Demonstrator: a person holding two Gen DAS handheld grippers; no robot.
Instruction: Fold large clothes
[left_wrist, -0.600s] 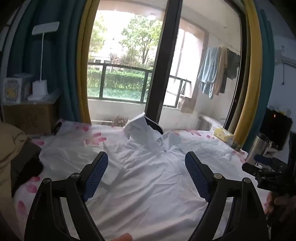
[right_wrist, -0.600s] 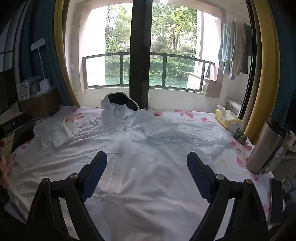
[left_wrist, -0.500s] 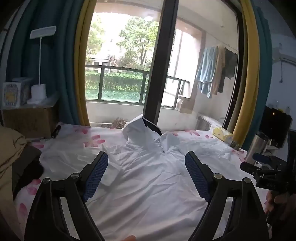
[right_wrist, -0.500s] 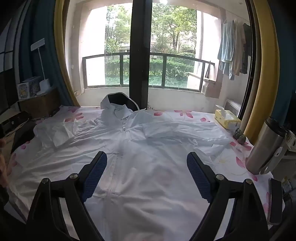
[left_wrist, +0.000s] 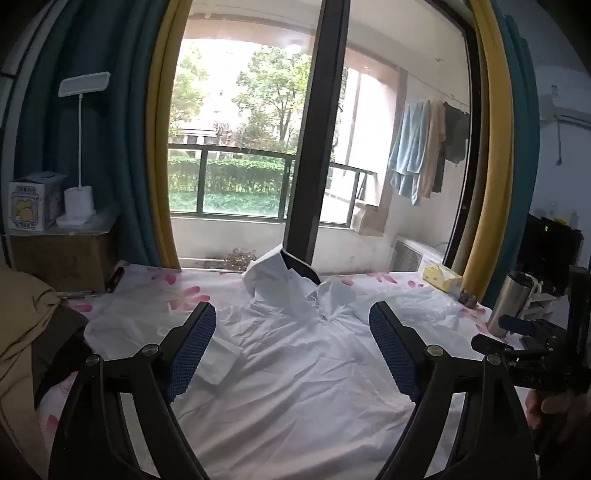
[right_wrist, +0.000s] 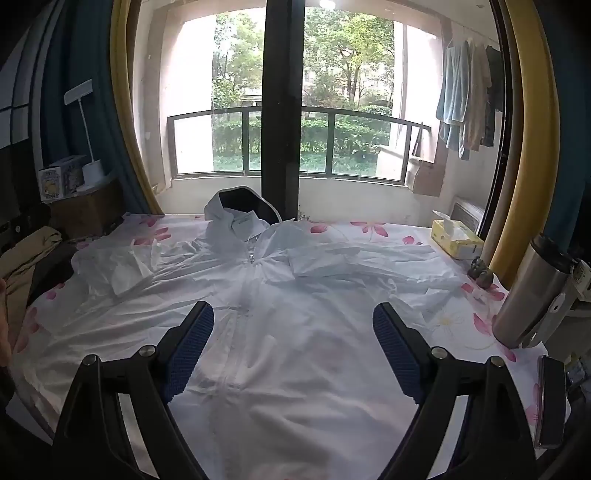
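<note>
White jacket (right_wrist: 295, 332) lies flat, unfolded on bed (right_wrist: 369, 229); hood at 12 o'clock; left claw (left_wrist: 291, 343), right claw (right_wrist: 293, 341) both agape, empty; folding unstarted.

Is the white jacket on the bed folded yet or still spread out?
Spread out. The white zip-up jacket lies flat, front up, both sleeves extended sideways across the floral bedsheet.

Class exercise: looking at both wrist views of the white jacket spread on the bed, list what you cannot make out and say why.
- White jacket: its hem is cut off by the bottom edge and by the right gripper in the right wrist view.
- Jacket's sleeve end, left wrist view: partly behind the left gripper.
- Box print: too small.
</note>
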